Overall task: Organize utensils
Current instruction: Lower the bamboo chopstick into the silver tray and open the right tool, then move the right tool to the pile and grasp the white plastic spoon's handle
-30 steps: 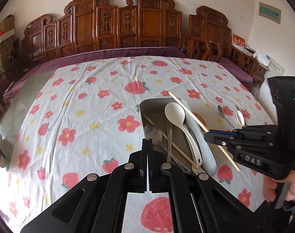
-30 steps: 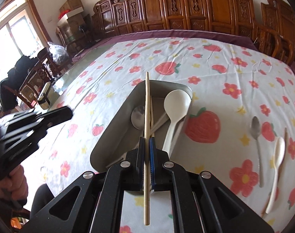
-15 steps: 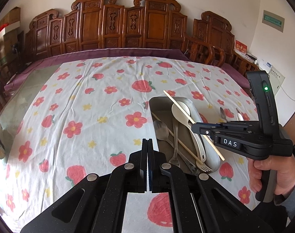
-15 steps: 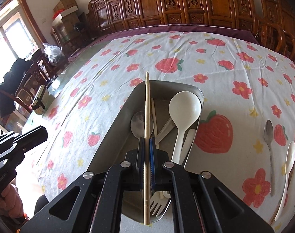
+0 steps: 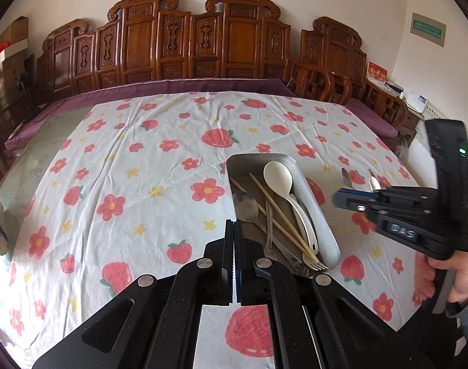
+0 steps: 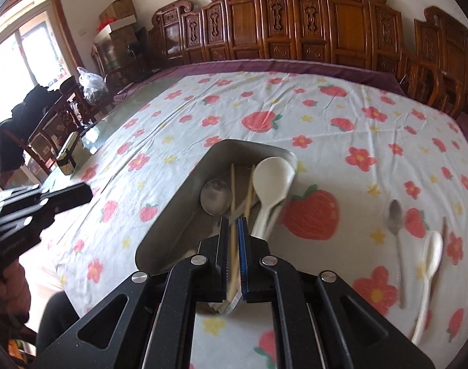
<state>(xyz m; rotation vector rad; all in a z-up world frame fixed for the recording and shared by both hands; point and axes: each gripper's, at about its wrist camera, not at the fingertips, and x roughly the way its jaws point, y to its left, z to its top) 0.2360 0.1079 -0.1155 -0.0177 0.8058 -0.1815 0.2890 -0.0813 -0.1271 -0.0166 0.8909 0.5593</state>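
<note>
Dropped chopstick now lying in tray; right gripper lifted clear, fingers barely parted, empty; left gripper angled downward, fingers pressed together.

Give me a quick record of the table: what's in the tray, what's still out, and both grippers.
Tray: white spoon, metal spoon, two chopsticks, fork
Loose on tablecloth: small metal spoon, white spoon, lying right of the tray
Left gripper: fingers shut, empty
Right gripper: fingers a narrow gap apart, holding nothing, over the tray's near end
</note>
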